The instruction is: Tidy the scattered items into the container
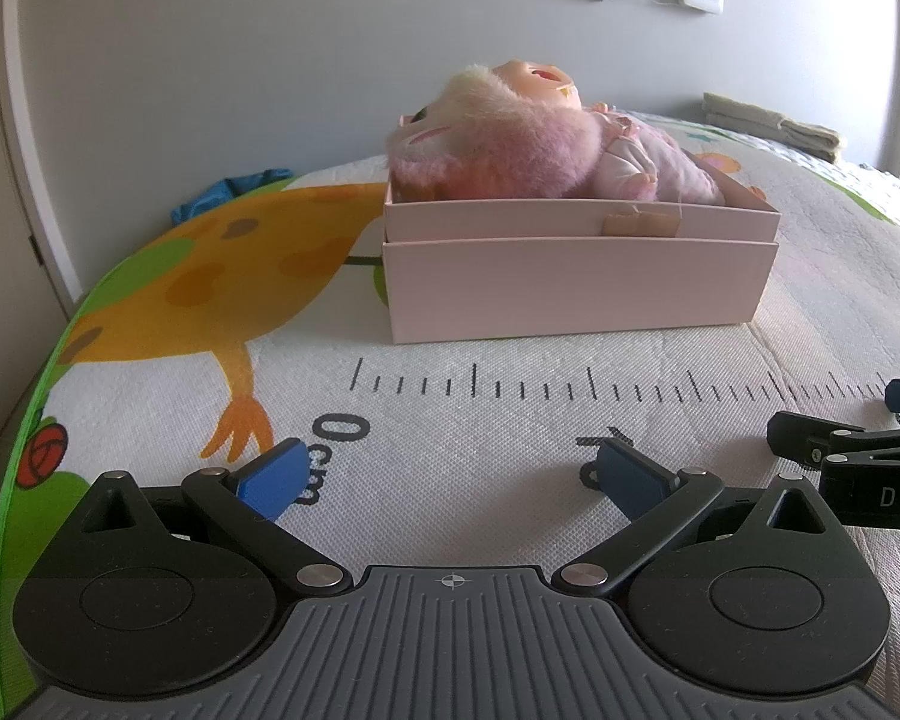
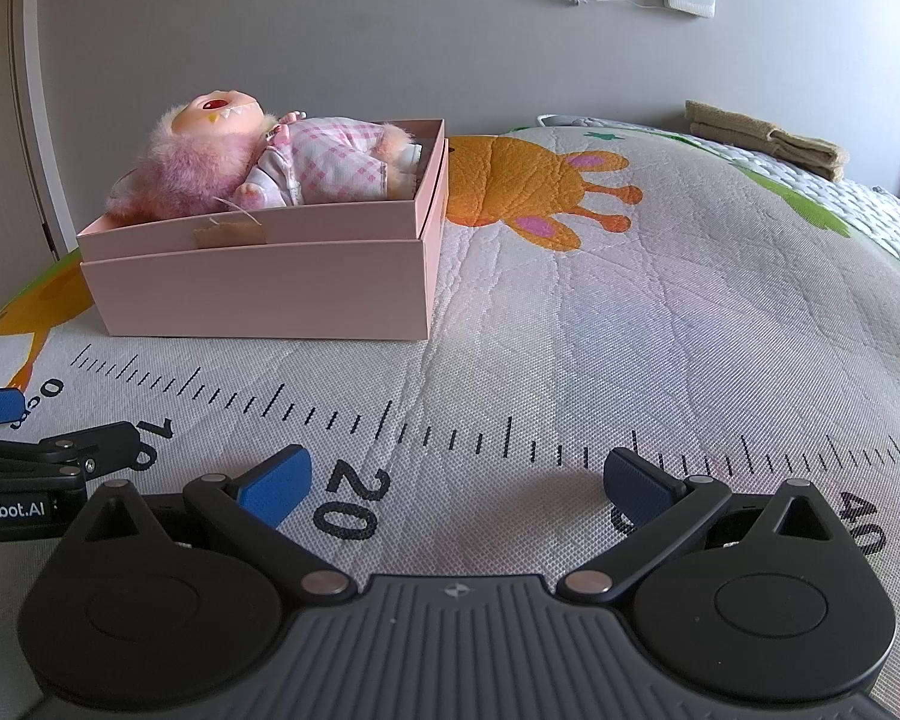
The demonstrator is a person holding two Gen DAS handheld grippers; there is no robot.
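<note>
A pink furry doll (image 1: 546,150) in a pink checked outfit lies on its back inside an open pink box (image 1: 570,288) on the printed mat. In the right wrist view the doll (image 2: 258,168) and box (image 2: 270,288) sit at the far left. My left gripper (image 1: 450,480) is open and empty, low over the mat in front of the box. My right gripper (image 2: 456,486) is open and empty, to the right of the left one, over the ruler print. Each gripper shows at the edge of the other's view.
The mat (image 2: 630,330) has a giraffe print and a ruler scale. Folded beige cloths (image 2: 768,141) lie at the far right by the wall. A blue cloth (image 1: 228,195) lies at the mat's far left edge. A grey wall stands behind.
</note>
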